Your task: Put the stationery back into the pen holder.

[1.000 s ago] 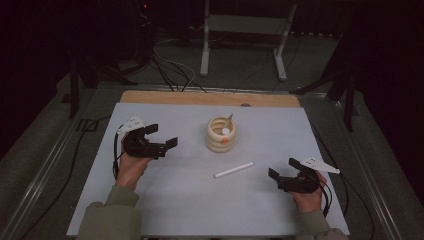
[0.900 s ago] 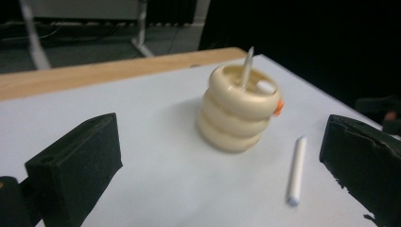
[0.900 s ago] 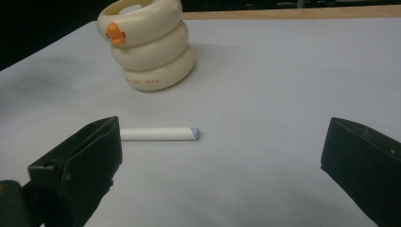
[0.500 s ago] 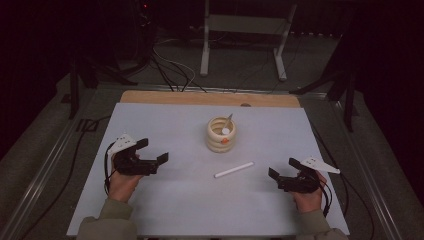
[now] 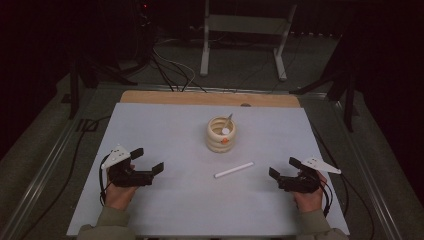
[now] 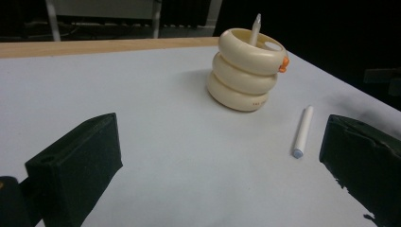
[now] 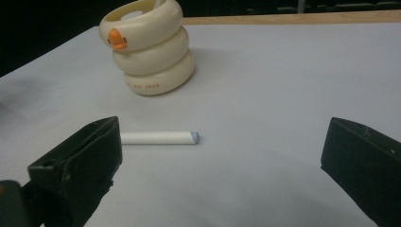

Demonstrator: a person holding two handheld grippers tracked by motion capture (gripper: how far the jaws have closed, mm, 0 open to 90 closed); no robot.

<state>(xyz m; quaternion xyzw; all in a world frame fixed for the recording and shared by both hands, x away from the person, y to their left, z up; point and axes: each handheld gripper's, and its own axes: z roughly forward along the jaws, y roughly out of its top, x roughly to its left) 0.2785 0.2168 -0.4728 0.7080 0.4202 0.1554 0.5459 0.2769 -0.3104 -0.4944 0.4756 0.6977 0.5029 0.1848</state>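
Two open grippers flank a loose pen

Left gripper (image 5: pixel 148 161) rests at the mat's (image 5: pixel 165 125) 8 o'clock, jaws spread and empty. Holder (image 5: pixel 221 135) stands near centre, one pen already upright in it. Pen (image 5: pixel 234 170) lies flat at the holder's 5 o'clock, well apart from both grippers. It looks light, stiff and slick; best pinched mid-barrel. Right gripper (image 5: pixel 284 167), at 4 o'clock, is likewise spread and empty.
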